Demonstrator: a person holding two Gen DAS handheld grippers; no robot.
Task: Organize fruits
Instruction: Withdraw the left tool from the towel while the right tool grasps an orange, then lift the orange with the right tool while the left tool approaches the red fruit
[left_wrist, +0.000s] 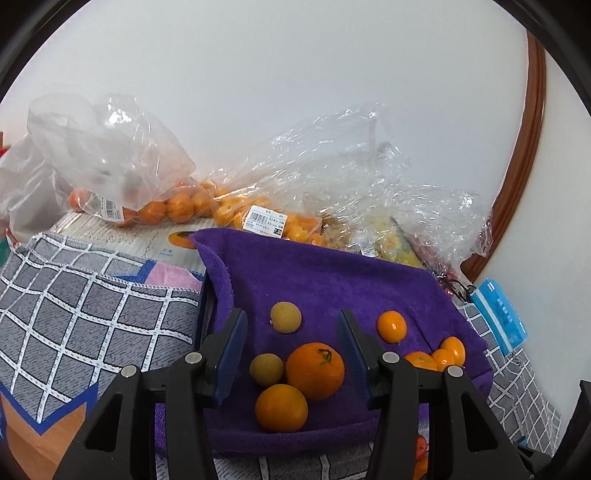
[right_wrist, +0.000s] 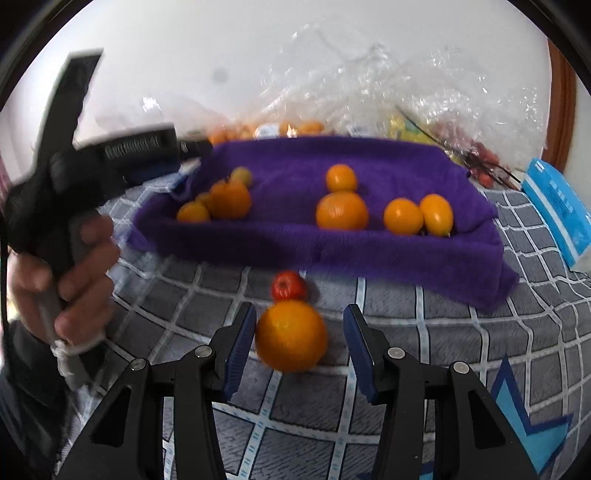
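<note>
Purple towel (left_wrist: 332, 288), oranges (left_wrist: 314, 370) on it

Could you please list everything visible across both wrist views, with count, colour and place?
Towel: one, purple, on checked cloth.
Fruit on towel: about nine, mostly orange, two yellow-green.
Orange: one, on cloth between right fingers.
Red fruit: one, behind that orange.
Checked cloth: one, grey and white.
Plastic bags: several, clear, holding oranges, at the wall.
Blue packet: one, right of towel.
Left gripper: open, over towel.
Right gripper: open.
Hand: holding left gripper.
</note>
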